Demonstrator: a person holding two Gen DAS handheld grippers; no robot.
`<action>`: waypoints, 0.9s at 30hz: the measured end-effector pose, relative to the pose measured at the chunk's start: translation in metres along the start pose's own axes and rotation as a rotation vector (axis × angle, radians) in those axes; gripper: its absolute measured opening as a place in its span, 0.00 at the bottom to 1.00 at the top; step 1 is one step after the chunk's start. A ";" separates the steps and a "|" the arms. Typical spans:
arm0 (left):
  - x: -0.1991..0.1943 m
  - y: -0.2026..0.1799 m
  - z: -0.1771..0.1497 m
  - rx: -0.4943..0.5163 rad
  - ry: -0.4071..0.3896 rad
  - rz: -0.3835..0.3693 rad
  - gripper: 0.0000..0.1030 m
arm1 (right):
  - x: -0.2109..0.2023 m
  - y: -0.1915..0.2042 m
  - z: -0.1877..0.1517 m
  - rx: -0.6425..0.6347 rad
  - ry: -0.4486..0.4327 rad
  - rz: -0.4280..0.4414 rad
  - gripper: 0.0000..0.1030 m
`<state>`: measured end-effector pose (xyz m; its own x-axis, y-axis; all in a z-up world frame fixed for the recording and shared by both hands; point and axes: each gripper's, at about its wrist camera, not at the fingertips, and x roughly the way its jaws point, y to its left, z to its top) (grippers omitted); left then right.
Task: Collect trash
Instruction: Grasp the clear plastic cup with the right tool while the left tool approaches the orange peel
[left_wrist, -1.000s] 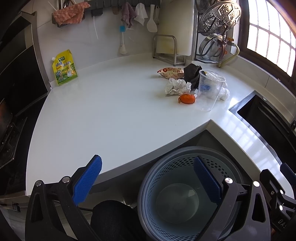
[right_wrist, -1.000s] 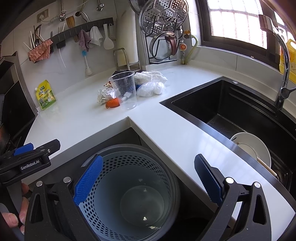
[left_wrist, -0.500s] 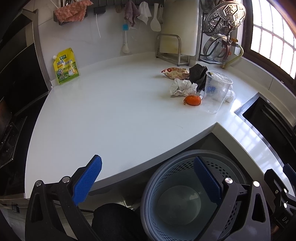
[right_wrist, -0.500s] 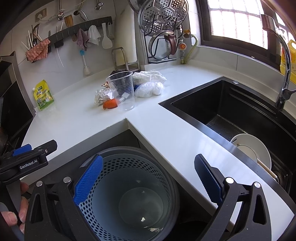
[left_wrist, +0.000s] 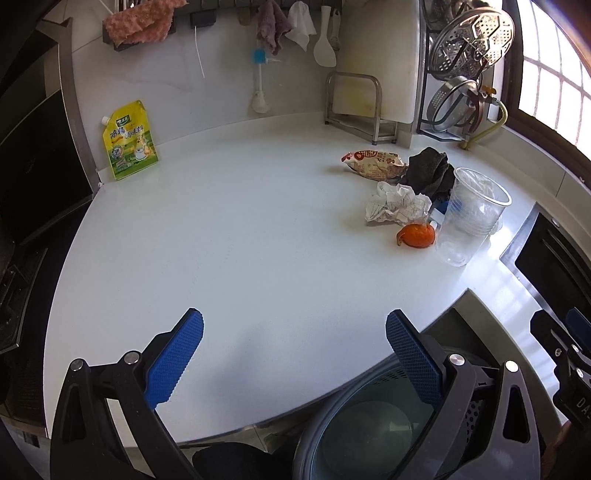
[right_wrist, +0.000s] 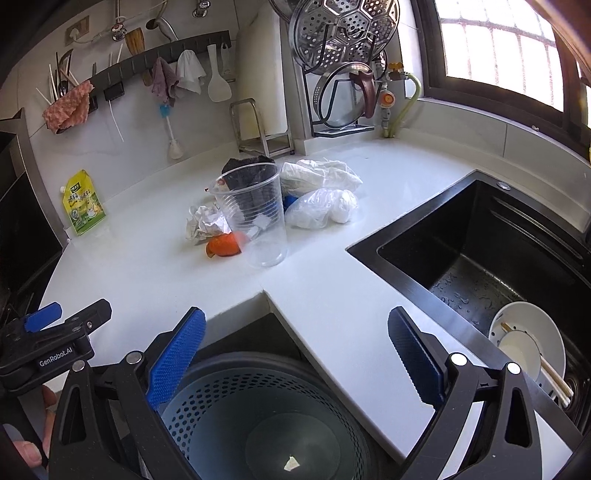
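Note:
Trash lies in a heap on the white counter: a clear plastic cup (left_wrist: 469, 218) (right_wrist: 255, 218), an orange peel (left_wrist: 416, 235) (right_wrist: 222, 245), crumpled paper (left_wrist: 397, 205) (right_wrist: 205, 223), a snack wrapper (left_wrist: 375, 164), a dark cloth (left_wrist: 428, 171) (right_wrist: 247, 170) and white plastic bags (right_wrist: 321, 210). A grey perforated bin (right_wrist: 266, 417) (left_wrist: 373, 424) stands below the counter's notch. My left gripper (left_wrist: 295, 354) hangs open above the near counter edge, well short of the heap. My right gripper (right_wrist: 295, 350) is open over the bin and holds nothing.
A black sink (right_wrist: 487, 258) with a white bowl (right_wrist: 528, 347) and chopsticks lies to the right. A yellow pouch (left_wrist: 129, 142) leans on the back wall. A cutting-board stand (left_wrist: 354, 107), a steamer rack (right_wrist: 343, 55) and hung utensils line the rear.
Both grippers have moved forward and up toward the counter. The heap looks nearer, and less of the bin shows in the left wrist view. Both stay open.

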<state>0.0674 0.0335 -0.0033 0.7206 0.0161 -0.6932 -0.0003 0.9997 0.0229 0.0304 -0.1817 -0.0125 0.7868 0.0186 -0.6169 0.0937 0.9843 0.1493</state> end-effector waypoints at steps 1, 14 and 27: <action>0.003 0.000 0.003 -0.003 -0.002 -0.007 0.94 | 0.007 0.002 0.005 -0.006 0.002 0.004 0.92; 0.047 0.000 0.023 -0.005 0.013 -0.027 0.94 | 0.077 0.021 0.042 -0.039 0.003 0.018 0.92; 0.064 -0.004 0.025 -0.006 0.028 -0.040 0.94 | 0.115 0.031 0.059 -0.062 -0.019 0.003 0.92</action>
<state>0.1311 0.0298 -0.0299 0.7001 -0.0240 -0.7136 0.0241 0.9997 -0.0100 0.1597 -0.1590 -0.0331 0.7987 0.0190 -0.6014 0.0538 0.9932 0.1028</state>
